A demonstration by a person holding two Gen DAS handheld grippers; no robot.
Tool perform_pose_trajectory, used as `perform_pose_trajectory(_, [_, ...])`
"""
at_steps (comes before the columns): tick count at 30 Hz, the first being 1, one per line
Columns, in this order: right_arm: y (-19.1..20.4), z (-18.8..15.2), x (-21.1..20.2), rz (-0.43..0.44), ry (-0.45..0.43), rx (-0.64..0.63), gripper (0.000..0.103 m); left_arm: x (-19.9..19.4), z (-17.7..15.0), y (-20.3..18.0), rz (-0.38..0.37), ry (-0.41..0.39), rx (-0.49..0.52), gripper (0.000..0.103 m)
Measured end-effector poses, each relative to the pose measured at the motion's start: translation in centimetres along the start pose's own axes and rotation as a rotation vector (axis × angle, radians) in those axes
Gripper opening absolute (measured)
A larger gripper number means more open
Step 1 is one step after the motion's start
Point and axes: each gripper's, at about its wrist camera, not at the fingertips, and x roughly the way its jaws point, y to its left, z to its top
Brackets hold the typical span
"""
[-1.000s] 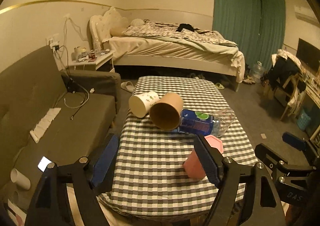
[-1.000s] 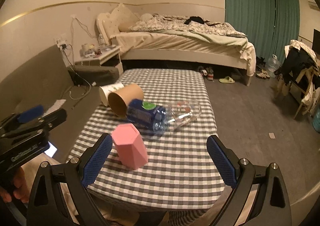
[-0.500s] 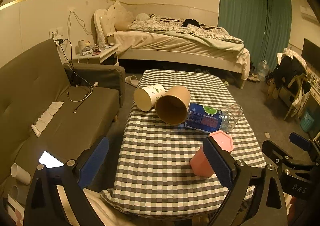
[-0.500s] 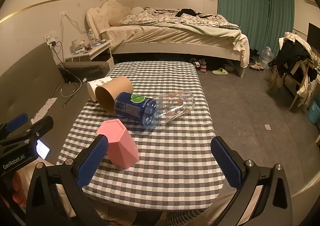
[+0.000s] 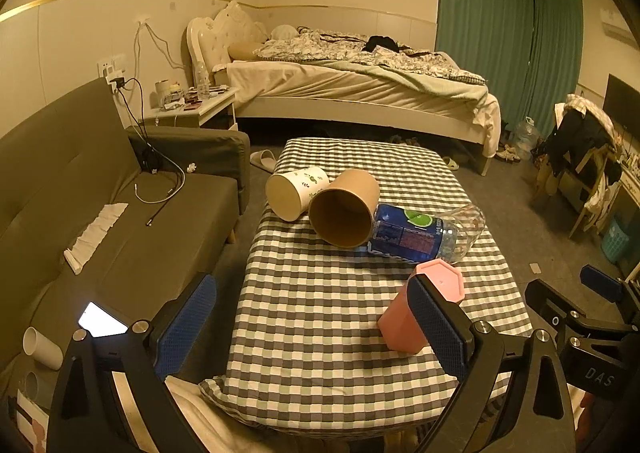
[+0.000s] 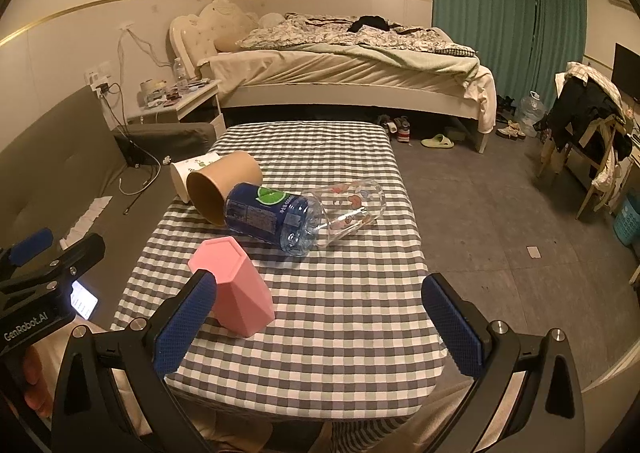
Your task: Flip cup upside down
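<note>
We held both grippers above the near edge of the checked table (image 5: 320,317). The left gripper (image 5: 312,327) had its blue-padded fingers spread wide, nothing between them and nothing touched; in the left wrist view its right finger overlapped the pink cup (image 5: 404,317) only in line of sight. The right gripper (image 6: 320,323) likewise stood fully apart and empty, its left finger (image 6: 186,317) passing in front of the pink cup (image 6: 236,285) without visible contact. The pink cup, hexagonal in section, stood on the cloth near the front, leaning in both views, a flat closed face uppermost. Behind it lay a brown paper cup (image 5: 344,209), a white paper cup (image 5: 296,193), a blue-labelled bottle (image 6: 268,215) and a clear glass (image 6: 352,207), all on their sides and touching in a row.
</note>
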Motion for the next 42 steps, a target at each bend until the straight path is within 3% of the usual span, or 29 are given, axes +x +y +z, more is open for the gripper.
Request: perform_pose_trajectory(42, [-0.20,-0.36,0.04,-0.009,0.011,0.005,0.103,-0.17,0.07,0.10,0.012,-0.001,0.005,0.099])
